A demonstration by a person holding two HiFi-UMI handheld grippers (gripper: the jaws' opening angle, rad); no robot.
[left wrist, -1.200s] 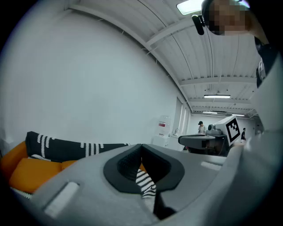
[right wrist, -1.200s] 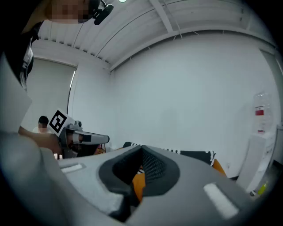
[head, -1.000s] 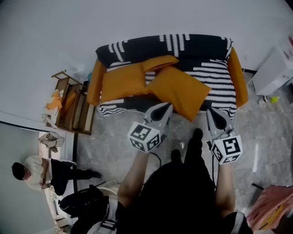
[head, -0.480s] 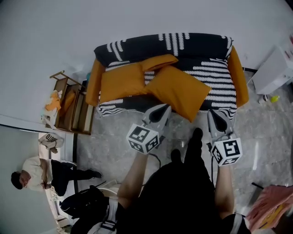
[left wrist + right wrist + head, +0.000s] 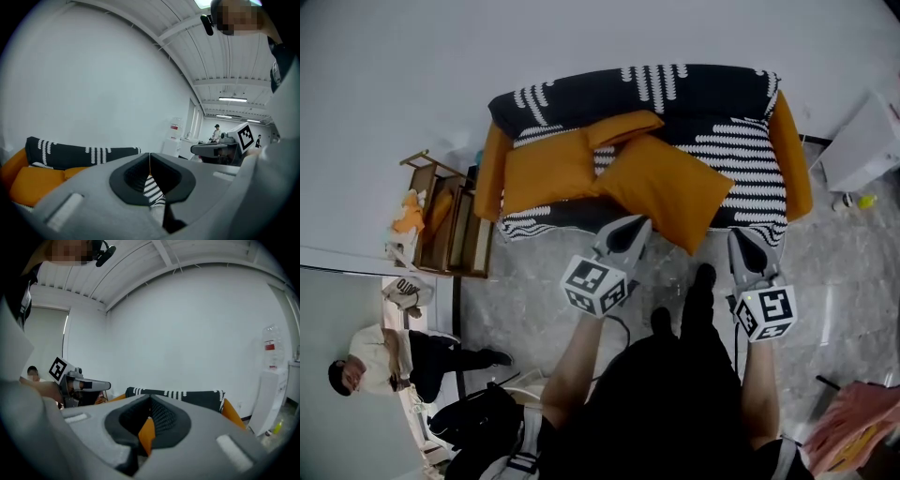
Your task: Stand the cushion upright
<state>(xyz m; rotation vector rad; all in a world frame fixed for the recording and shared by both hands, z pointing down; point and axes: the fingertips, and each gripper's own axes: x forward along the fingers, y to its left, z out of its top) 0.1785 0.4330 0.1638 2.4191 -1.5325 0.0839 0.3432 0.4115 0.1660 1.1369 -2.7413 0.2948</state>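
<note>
A sofa (image 5: 712, 103) with a black-and-white striped cover and orange arms stands against the wall. One large orange cushion (image 5: 667, 187) lies flat and askew on its seat, a corner hanging over the front edge. A second orange cushion (image 5: 548, 169) lies flat at the seat's left. My left gripper (image 5: 630, 227) is shut and empty, just short of the sofa front, left of the hanging corner. My right gripper (image 5: 746, 240) is shut and empty near the sofa's right front. In the left gripper view the shut left gripper (image 5: 150, 157) points at the sofa (image 5: 84, 154).
A wooden rack (image 5: 448, 217) with cloths stands left of the sofa. A white cabinet (image 5: 862, 141) is at the right, a yellow-green item (image 5: 862, 201) beside it. A person (image 5: 380, 358) sits at the lower left by a black bag (image 5: 478, 417). Pink cloth (image 5: 853, 427) lies lower right.
Both grippers have shifted slightly toward the sofa and a little lower, the right one most visibly. Their jaws have stayed shut. The cushions have not moved.
</note>
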